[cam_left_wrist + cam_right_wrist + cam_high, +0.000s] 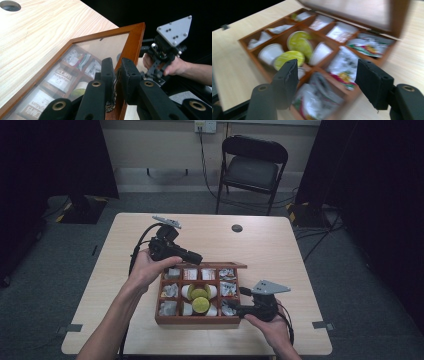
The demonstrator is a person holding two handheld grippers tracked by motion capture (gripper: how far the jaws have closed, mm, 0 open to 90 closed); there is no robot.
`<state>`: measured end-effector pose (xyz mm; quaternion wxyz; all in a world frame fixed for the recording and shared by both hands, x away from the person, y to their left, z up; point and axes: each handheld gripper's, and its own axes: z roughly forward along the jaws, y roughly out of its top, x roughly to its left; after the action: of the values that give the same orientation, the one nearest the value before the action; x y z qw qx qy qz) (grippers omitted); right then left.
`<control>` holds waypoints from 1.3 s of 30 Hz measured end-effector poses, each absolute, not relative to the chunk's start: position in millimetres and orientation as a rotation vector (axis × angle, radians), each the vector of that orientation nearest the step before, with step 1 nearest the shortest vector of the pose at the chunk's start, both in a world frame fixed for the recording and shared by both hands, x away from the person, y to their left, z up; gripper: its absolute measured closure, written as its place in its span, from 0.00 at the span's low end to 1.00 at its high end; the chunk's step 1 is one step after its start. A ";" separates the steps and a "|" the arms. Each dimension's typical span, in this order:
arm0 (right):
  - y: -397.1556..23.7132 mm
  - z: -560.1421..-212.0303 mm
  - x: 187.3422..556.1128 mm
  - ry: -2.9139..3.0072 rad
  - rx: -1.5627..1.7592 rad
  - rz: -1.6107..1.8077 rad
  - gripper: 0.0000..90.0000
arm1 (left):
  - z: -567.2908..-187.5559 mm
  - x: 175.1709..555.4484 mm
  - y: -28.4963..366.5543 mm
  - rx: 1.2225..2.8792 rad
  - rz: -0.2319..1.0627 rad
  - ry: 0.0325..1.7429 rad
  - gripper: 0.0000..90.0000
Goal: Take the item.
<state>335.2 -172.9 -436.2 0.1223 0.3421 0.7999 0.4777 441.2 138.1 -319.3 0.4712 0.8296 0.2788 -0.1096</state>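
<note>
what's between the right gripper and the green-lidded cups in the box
In the right gripper view, foil packets and a wooden divider lie between the right gripper and the cups.

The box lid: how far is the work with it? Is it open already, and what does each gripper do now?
The lid is raised partway above the box. The left gripper is shut on its frame edge and holds it up. The right gripper is open, holding nothing, with its jaws over the packets at the box's right side. Whether the lid is opening or closing cannot be told; the cups lie untouched.
</note>
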 end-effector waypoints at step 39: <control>-73.7 -462.6 355.5 2.626 0.882 1.138 0.31 | -320.4 439.1 137.6 2.040 -0.259 0.661 0.90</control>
<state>355.5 -73.7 -462.6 0.0732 0.2937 0.8745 0.3790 439.1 137.6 -320.4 0.4714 0.8329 0.2701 -0.1058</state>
